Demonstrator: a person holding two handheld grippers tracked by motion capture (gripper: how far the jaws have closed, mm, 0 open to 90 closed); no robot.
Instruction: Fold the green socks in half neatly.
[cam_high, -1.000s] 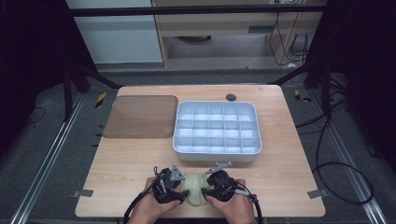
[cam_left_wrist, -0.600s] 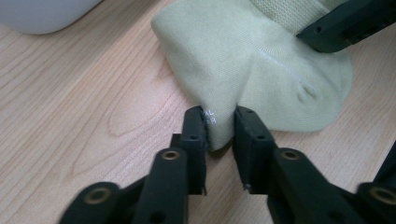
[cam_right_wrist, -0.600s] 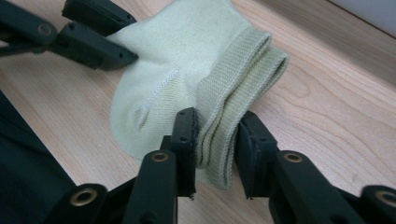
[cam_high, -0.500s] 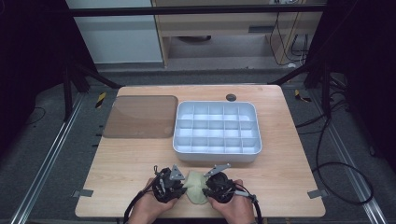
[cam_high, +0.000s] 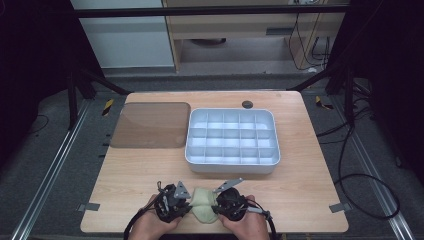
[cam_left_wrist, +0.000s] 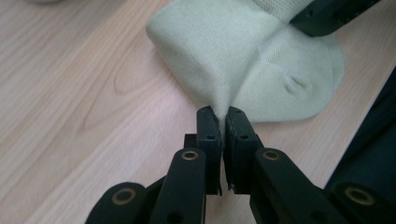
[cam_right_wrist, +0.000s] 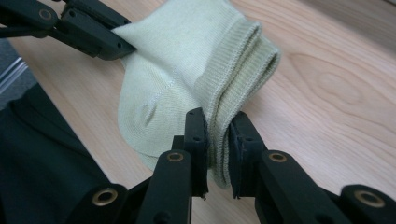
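The pale green sock (cam_high: 202, 209) lies on the worktop (cam_high: 310, 200) near its 6 o'clock edge, right between the two hands. From the left hand-held gripper (cam_high: 186, 206) the sock is at 3 o'clock. From the right hand-held gripper (cam_high: 216, 205) it is at 9 o'clock. So each hand is just as near, one on each side, and the sock's long way runs from one hand to the other.

The left hand-held gripper (cam_left_wrist: 222, 122) has just pinched tight on a thin fold of the sock, and the cloth pulls up into a little tent at its tips. The right hand-held gripper (cam_right_wrist: 218, 135) has just been closing on the ribbed cuff (cam_right_wrist: 233, 79), which is thick and folded over, so its jaws stand a bit apart with the cuff squeezed between them.

The sock is soft, knitted and folded up short, with a small dimple near the rounded end. The white tray (cam_high: 232, 165) with many little boxes sits at 12 o'clock from the sock, close by but not touching.
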